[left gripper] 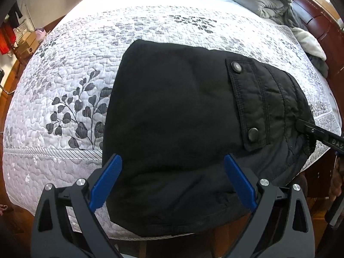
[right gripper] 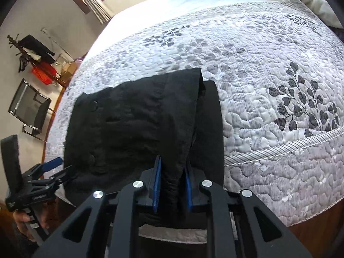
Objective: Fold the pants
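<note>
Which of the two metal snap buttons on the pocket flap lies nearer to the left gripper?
The lower round metal snap button, at the flap's bottom corner, lies nearer the left gripper.

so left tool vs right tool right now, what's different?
Left tool: jaws wide apart, nothing pinched, hovering over the folded black pants. Right tool: jaws nearly closed, clamping a bunched edge of the pants. Shared: blue pads, both angled down over the quilted bed cover.

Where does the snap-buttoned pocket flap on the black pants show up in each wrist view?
Left wrist: pocket flap sits right of centre, two metal snaps showing, on the black pants.
Right wrist: the flap lies at the left of the pants, snaps dark and faint.
Shared landmark: the dark leaf sprig on the quilt.
</note>
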Demonstrator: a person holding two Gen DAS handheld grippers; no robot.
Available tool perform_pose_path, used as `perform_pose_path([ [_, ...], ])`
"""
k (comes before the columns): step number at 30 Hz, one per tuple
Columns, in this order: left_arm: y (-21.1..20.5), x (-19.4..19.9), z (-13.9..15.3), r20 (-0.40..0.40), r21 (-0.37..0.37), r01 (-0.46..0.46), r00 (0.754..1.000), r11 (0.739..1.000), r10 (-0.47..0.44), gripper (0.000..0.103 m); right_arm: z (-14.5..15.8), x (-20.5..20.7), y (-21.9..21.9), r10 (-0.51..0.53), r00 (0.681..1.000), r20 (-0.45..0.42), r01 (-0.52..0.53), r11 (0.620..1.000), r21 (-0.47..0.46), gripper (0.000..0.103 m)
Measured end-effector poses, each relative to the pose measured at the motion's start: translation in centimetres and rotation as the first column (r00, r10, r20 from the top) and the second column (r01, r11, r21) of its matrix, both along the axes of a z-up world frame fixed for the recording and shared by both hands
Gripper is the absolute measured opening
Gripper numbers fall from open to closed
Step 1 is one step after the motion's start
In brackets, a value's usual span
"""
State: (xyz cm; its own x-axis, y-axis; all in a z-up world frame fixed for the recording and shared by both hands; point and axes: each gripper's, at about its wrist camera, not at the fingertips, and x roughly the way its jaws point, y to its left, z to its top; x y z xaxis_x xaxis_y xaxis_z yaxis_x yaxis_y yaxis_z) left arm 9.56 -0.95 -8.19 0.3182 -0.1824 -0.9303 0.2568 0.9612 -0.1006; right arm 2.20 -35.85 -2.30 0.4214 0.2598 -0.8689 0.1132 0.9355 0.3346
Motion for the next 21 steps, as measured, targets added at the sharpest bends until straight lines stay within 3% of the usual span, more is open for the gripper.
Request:
perform_pose_path([
  [10,-0.6,-0.1,-0.9,0.015,0.034,0.011,1.0,0.999,-0.011,0.096,-2.0,0.8,0.2,-0.001,0.999,-0.033,-0.001,0.999,-0.05,0.023],
  [12,-0.6,0.0,-1.1,0.011,0.038,0.007,1.0,0.999,-0.007,0.096,-2.1,0.9,0.6,0.01,0.999,-0.039,-0.013,0.996,-0.087,0.033],
  [17,0.4,0.2,-1.2,-0.005,0.025,-0.003,1.0,1.0,0.003,0.096,-0.6,0.3,0.9,0.037,0.999,-0.023,-0.04,0.986,-0.159,0.048],
  [21,2.0,0.7,-0.6,-0.026,-0.018,-0.056,0.998,0.998,0.056,0.096,2.0,-0.5,0.5,0.024,0.999,0.035,-0.019,0.991,-0.131,0.049],
])
